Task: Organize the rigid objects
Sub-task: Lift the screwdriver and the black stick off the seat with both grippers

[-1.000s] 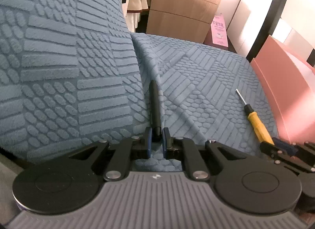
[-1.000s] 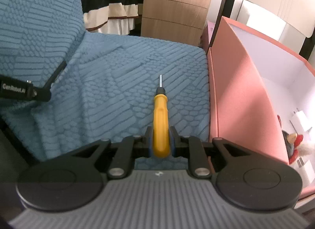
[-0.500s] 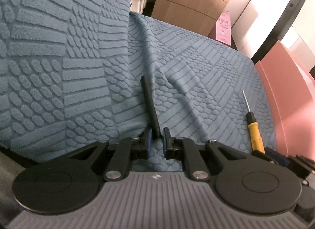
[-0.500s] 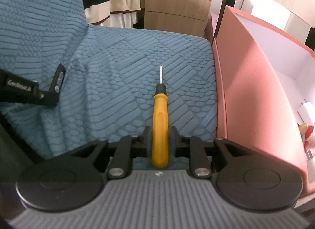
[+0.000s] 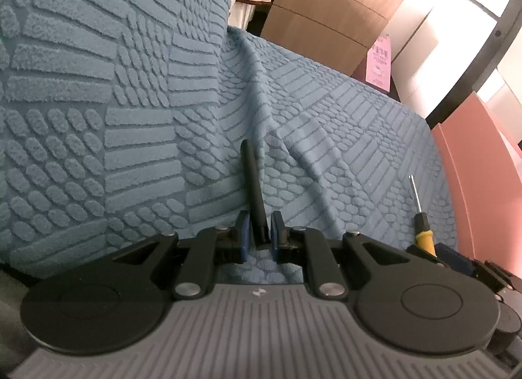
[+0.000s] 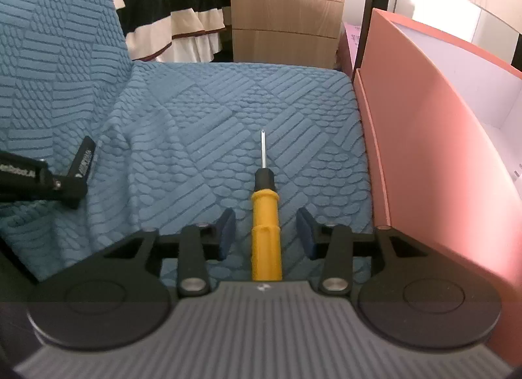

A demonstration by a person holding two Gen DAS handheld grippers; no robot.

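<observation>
The right tongs point(image 6: 266, 232) stand apart around the yellow plastic-handled screwdriver point(image 6: 266, 238) lying on the blue textured sofa cover point(image 6: 228, 111); the left tongs point(image 5: 259, 232) are clamped on a thin black rod point(image 5: 253, 183). To do this well, centre the handle, close squarely, then lift clear toward the pink cardboard box point(image 6: 424, 150) at right.

Bright daylight upper right, glare there; fisheye edges warped; focus sharp.

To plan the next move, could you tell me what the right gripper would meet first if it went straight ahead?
The screwdriver already lies between the open right gripper; beyond its tip, only blue sofa cover shows, though depth is unclear.
</observation>
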